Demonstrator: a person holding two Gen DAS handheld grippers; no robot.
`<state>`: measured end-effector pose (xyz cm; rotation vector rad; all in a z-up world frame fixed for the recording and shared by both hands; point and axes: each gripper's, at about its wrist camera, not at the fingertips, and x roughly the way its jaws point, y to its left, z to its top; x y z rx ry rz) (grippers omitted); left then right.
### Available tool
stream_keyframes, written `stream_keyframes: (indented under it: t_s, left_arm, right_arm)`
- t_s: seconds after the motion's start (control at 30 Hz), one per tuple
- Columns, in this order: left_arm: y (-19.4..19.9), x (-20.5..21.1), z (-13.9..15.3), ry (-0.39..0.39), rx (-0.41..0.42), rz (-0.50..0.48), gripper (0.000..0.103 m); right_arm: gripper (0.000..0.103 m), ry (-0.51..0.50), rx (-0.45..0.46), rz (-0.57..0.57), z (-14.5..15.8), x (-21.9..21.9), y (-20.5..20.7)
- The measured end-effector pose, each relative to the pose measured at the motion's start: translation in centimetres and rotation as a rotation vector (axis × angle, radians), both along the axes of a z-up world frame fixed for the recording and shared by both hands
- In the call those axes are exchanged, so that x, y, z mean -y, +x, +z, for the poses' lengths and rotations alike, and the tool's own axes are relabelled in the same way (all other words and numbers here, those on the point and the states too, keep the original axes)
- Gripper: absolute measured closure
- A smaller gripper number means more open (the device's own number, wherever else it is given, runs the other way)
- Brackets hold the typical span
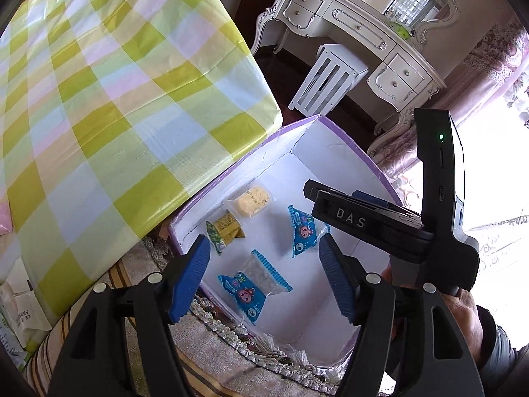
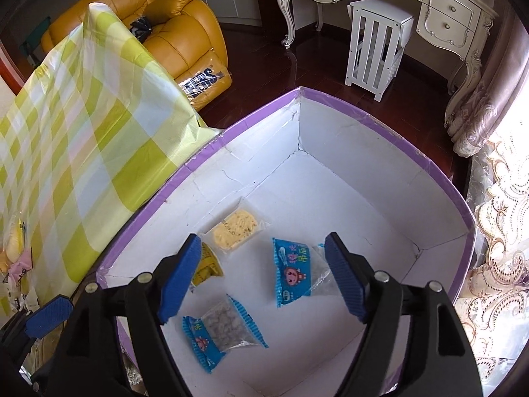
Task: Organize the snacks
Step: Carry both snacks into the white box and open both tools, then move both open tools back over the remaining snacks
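purple-rimmed white box (image 2: pixel 380 125), blue snack packets (image 2: pixel 292 273)

Right gripper (image 2: pixel 263 278) hangs over the purple-rimmed white box (image 2: pixel 380 125), blue pads spread apart, nothing between them. On the box floor: pale yellow cracker pack (image 2: pixel 235 233), yellow snack packet (image 2: pixel 206 266), and two blue candy packets, one centre (image 2: pixel 292 273), one nearer the camera (image 2: pixel 220 339). Checked green-yellow tablecloth (image 2: pixel 82 125) hangs just left of the box.

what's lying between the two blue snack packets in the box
Nothing; bare white box floor separates the upper blue packet from the lower one, clearest in the right wrist view.
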<state>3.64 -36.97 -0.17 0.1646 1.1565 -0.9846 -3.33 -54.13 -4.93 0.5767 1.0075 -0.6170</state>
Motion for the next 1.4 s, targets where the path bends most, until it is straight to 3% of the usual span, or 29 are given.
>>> stream_keyframes:
  t_s: [0.23, 0.6, 0.87, 1.03, 1.23, 1.4]
  left_arm:
    - [0.3, -2.8, 1.1, -0.006, 0.069, 0.07, 0.035]
    - [1.6, -11.8, 2.8, 0.003, 0.166, 0.266, 0.035]
    - [2.5, -22.0, 3.1, -0.012, 0.157, 0.516, 0.035]
    - [2.8, -28.5, 2.7, 0.009, 0.132, 0.664, 0.037]
    - [3.0, -32.8, 1.8, 0.026, 0.085, 0.715, 0.045]
    - [3.7, -33.6, 0.8, 0.069, 0.052, 0.698, 0.047]
  right_arm:
    - [0.025, -0.017, 0.024, 0.067, 2.0, -2.3, 1.3]
    - [0.024, 0.003, 0.053, 0.318, 5.3, -10.5, 5.4]
    - [0.024, 0.012, 0.034, 0.514, 5.8, -17.6, 7.3]
    - [0.024, -0.083, 0.002, 0.716, 6.2, -22.7, 8.7]
    - [0.024, -0.147, -0.035, 0.936, 5.6, -27.2, 9.7]
    - [0.024, -0.208, -0.085, 1.09, 4.5, -29.6, 10.6]
